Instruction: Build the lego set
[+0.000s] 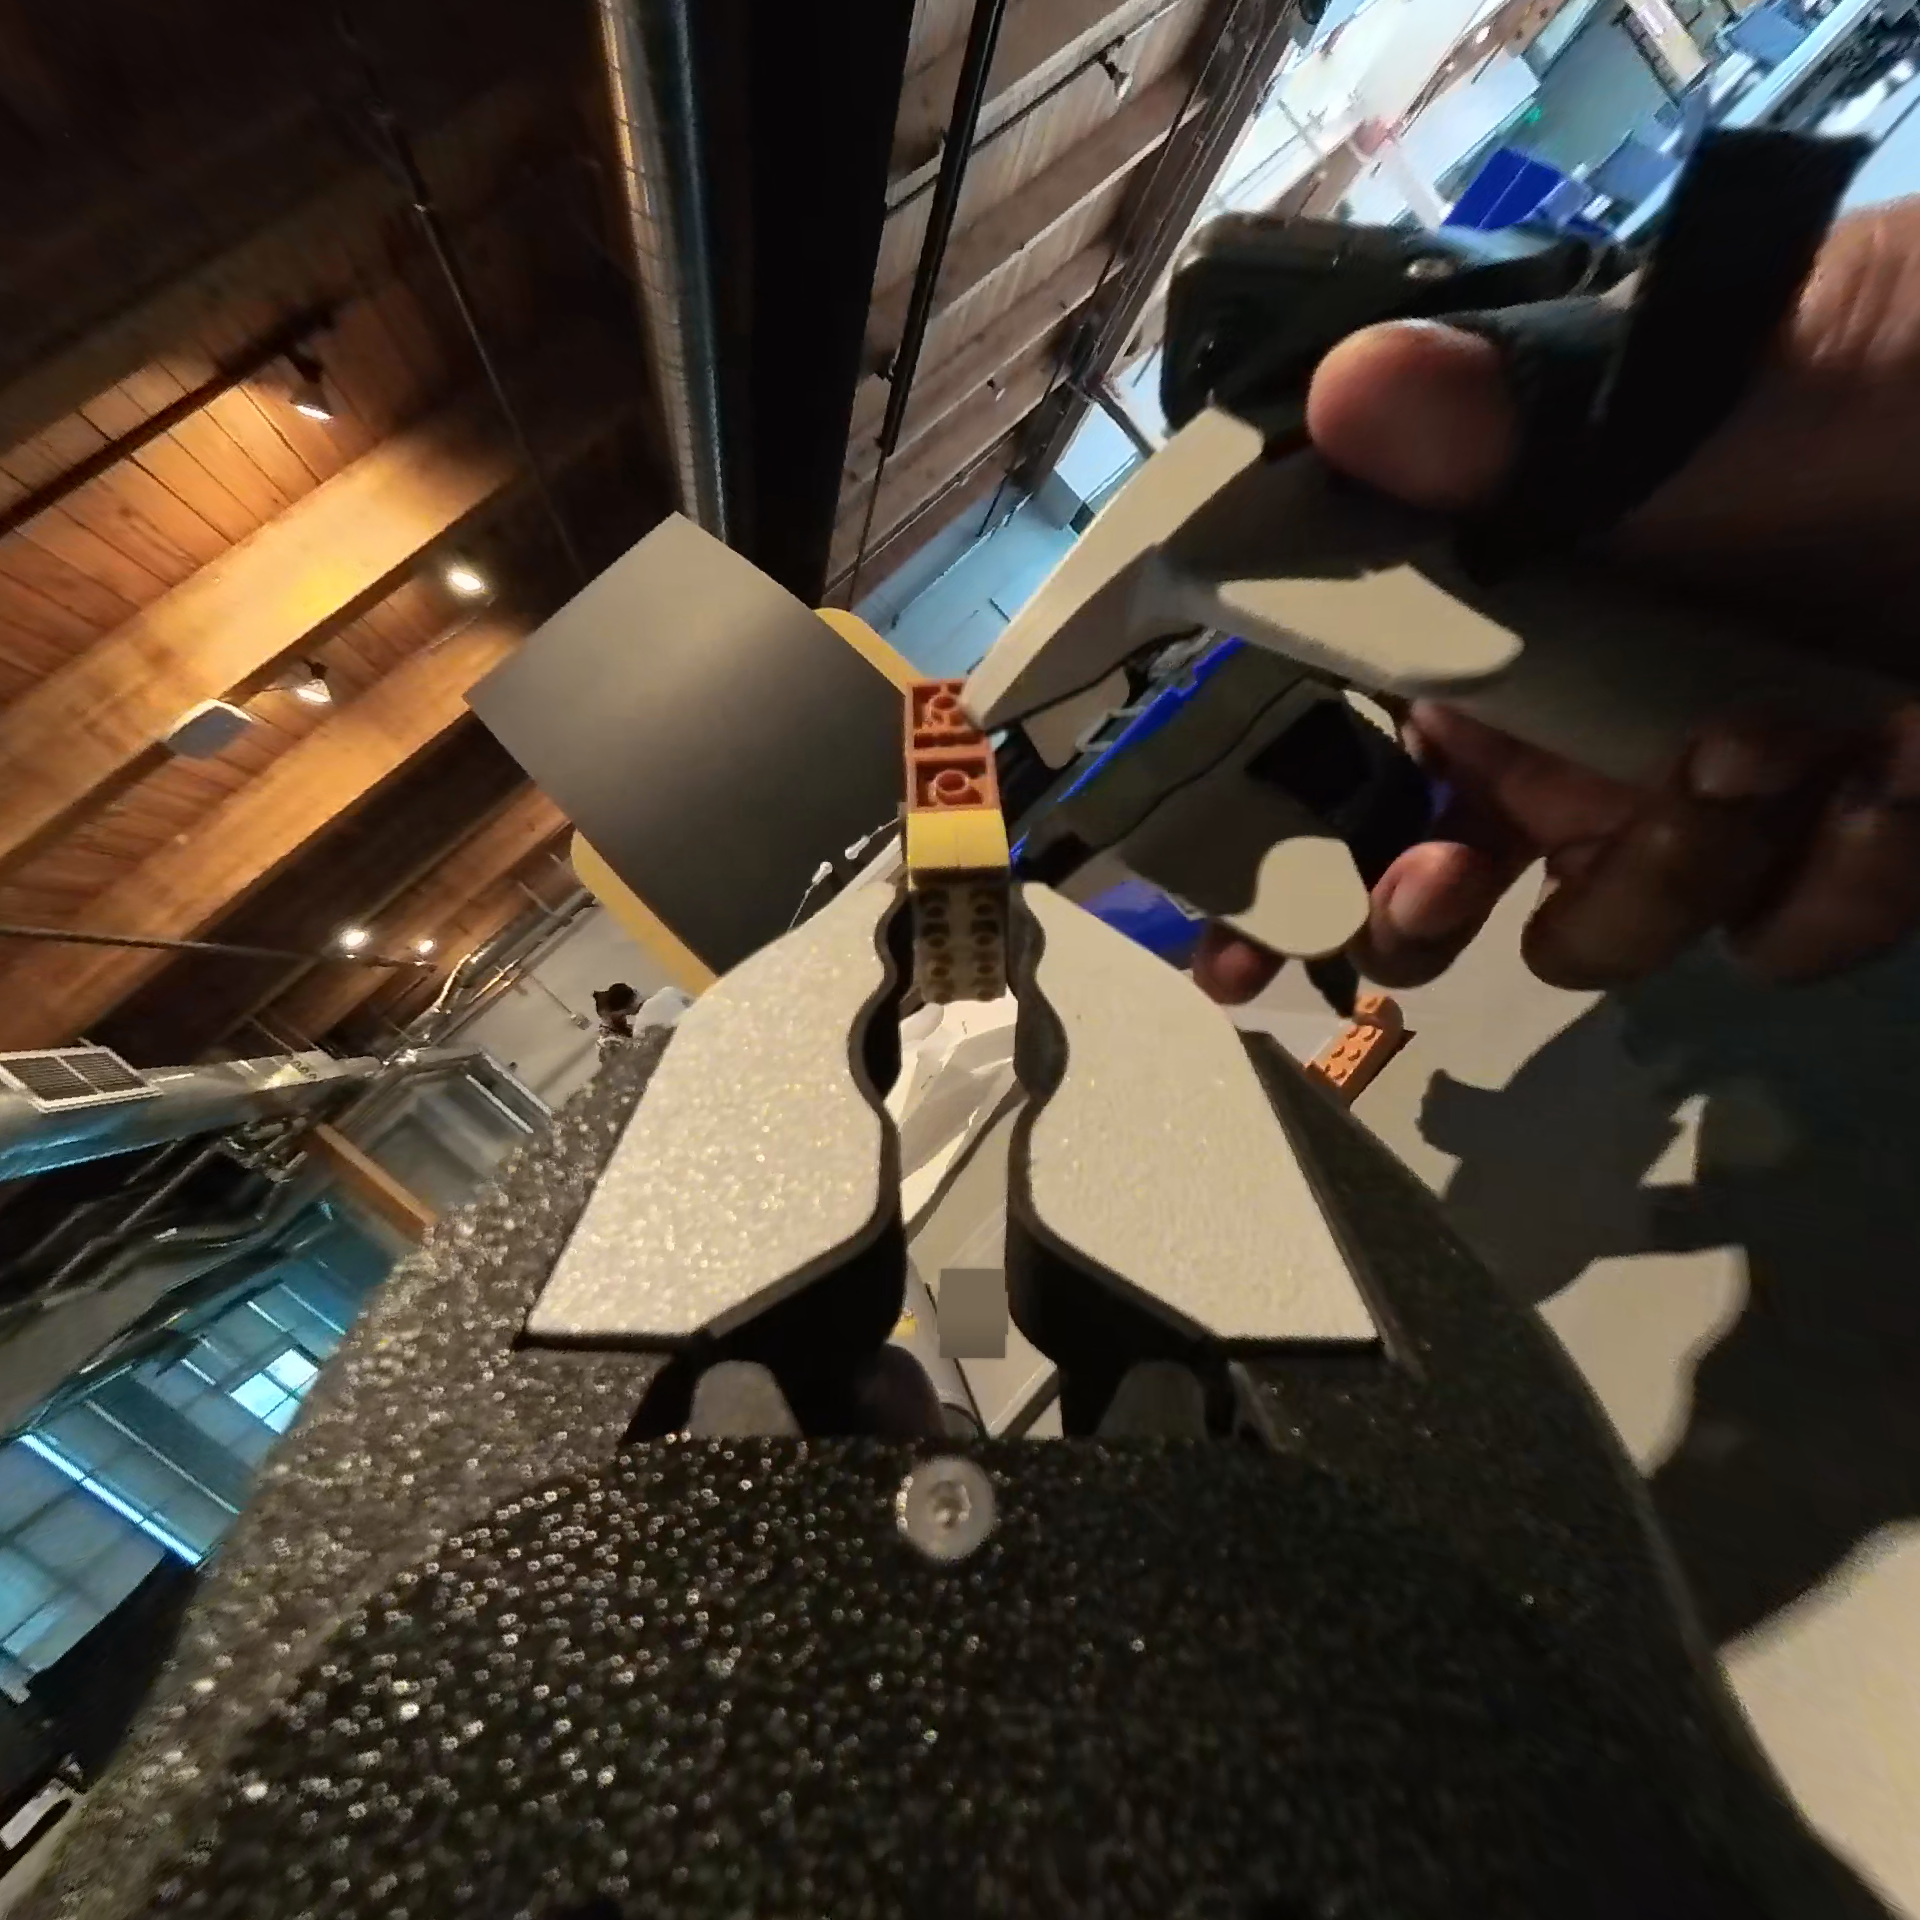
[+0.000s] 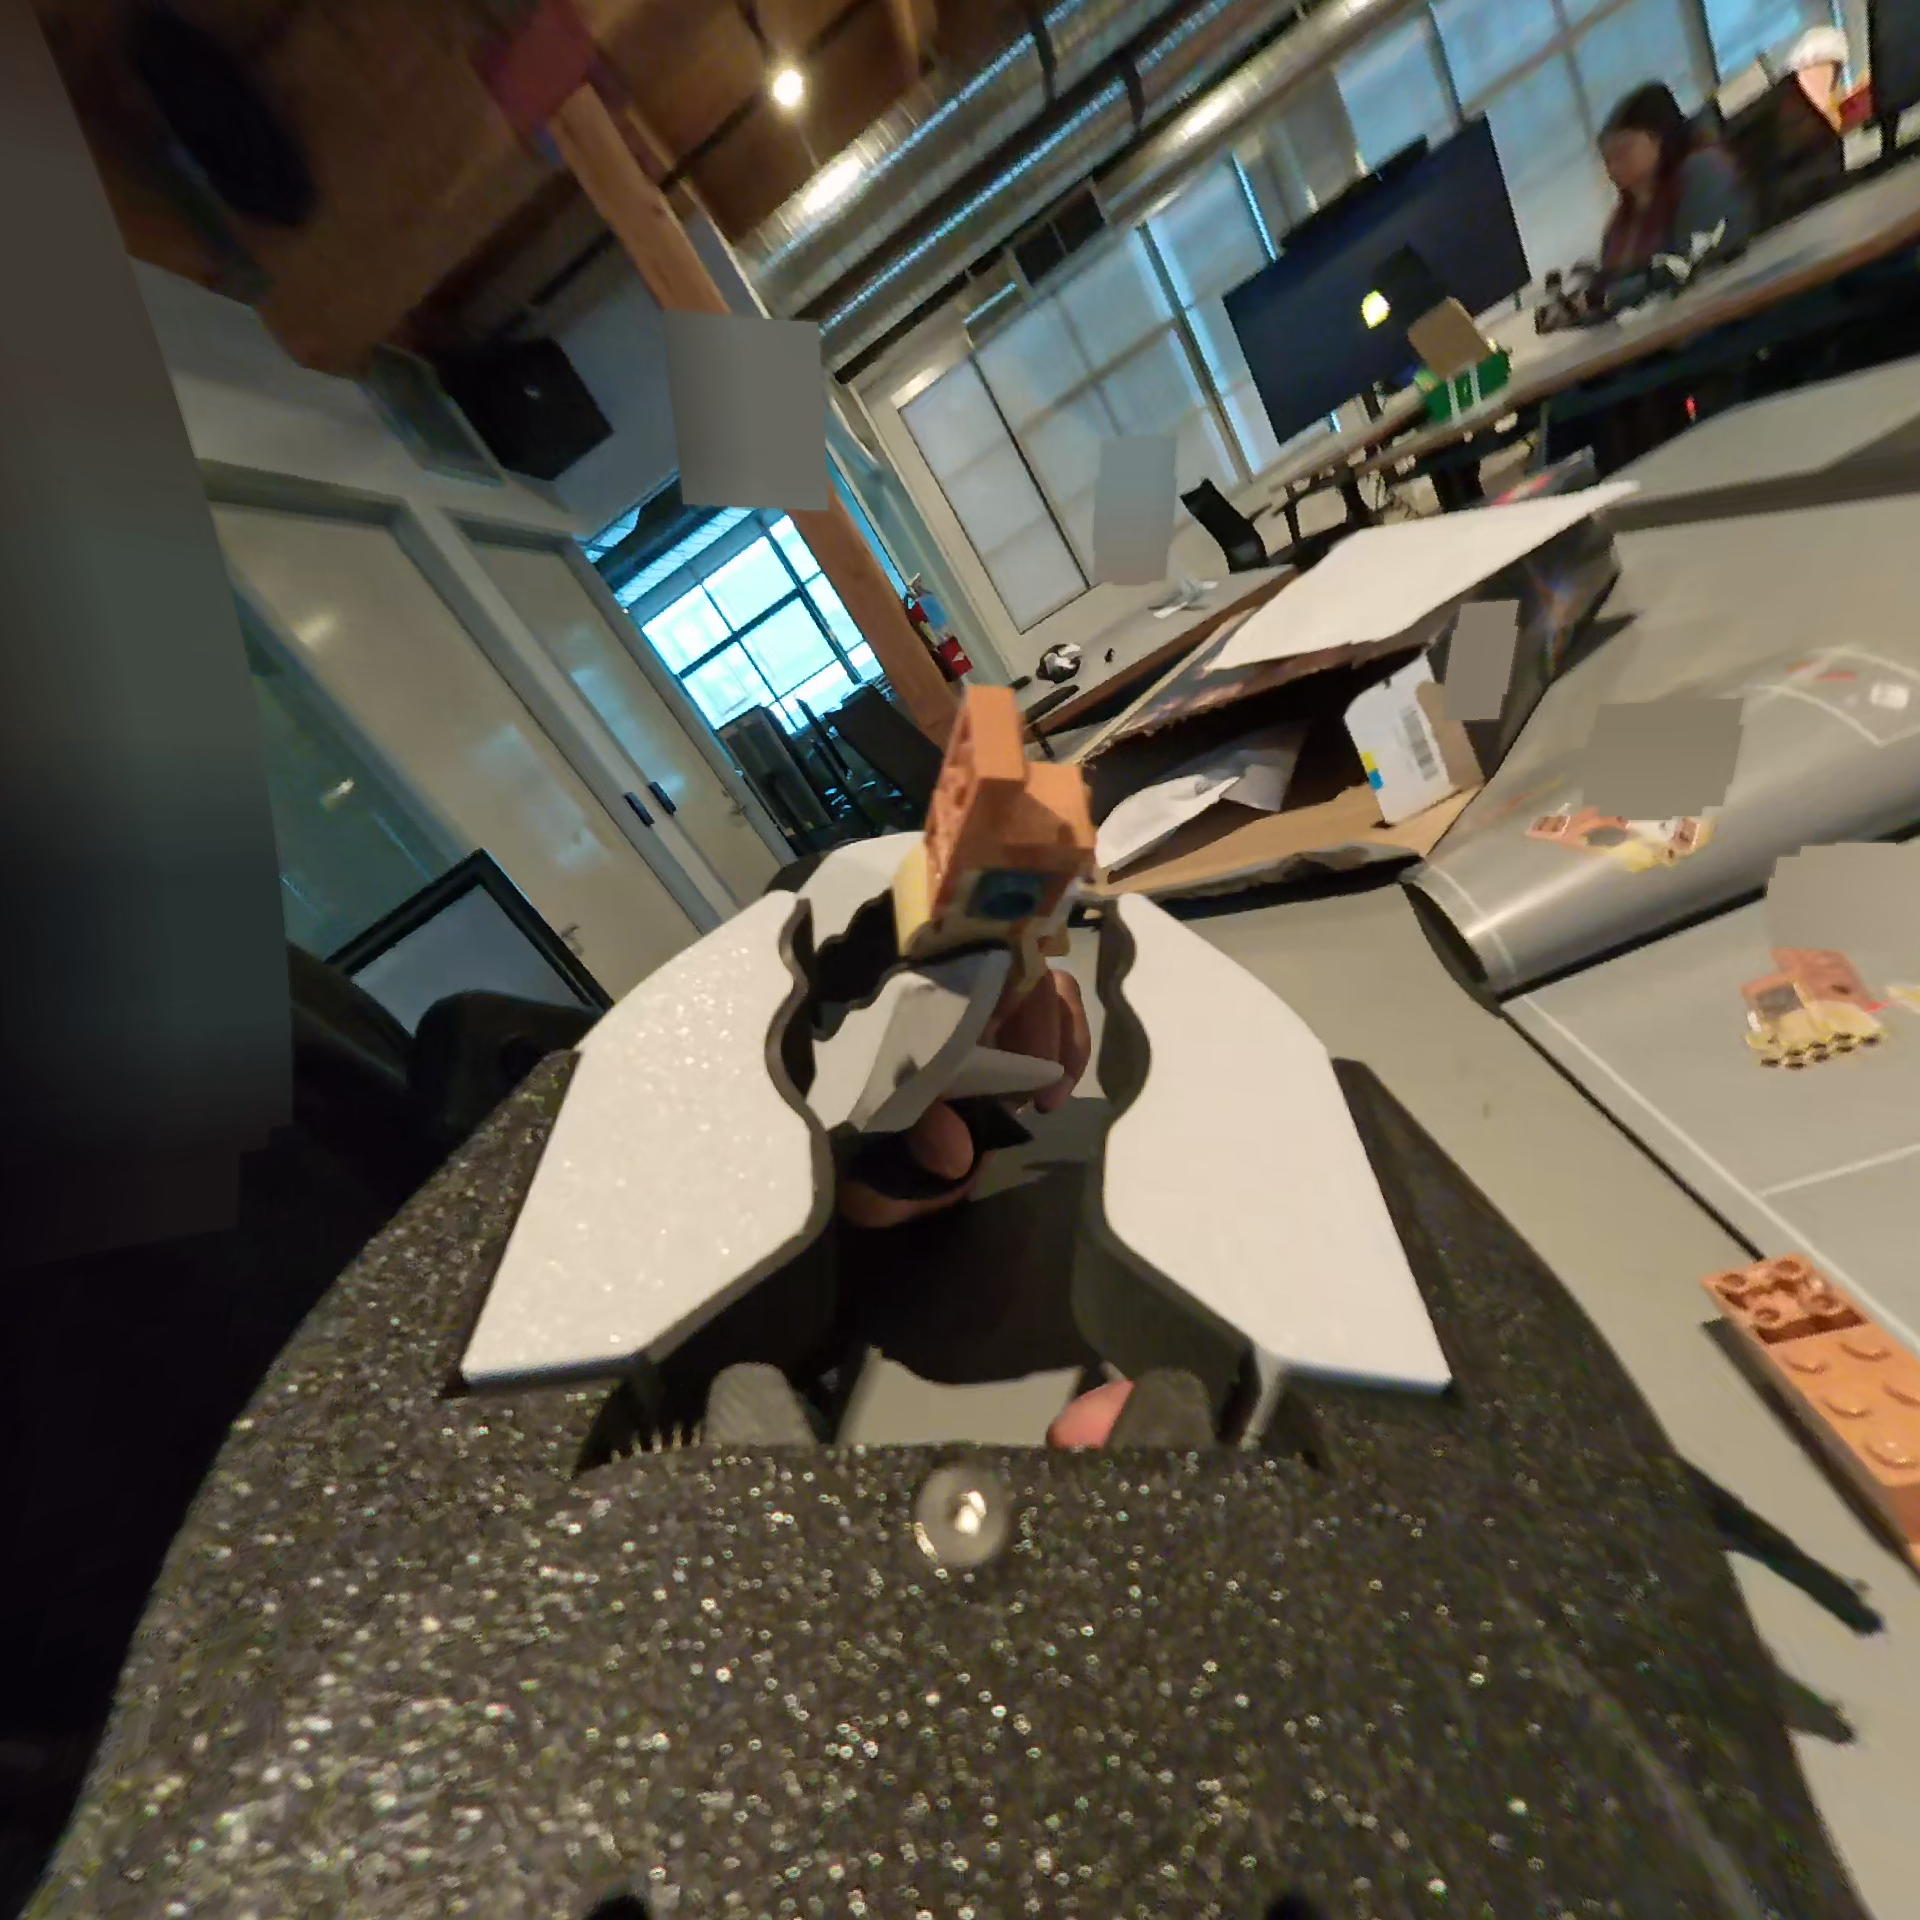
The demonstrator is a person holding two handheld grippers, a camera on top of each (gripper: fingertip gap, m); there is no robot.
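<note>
Lego assembly (image 1: 954, 852) in left tool (image 1: 958, 935)

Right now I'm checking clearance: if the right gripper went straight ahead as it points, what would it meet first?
Probably the small brick assembly held by the left gripper, just beyond the right gripper and its open fingertips; depth is unclear.

light: warm ceiling spots, bright windows | blur: edges, background | distortion: fisheye

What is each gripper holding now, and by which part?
The left gripper clamps the small brick assembly by its tan lower end. The right gripper is open, holding nothing.
</note>
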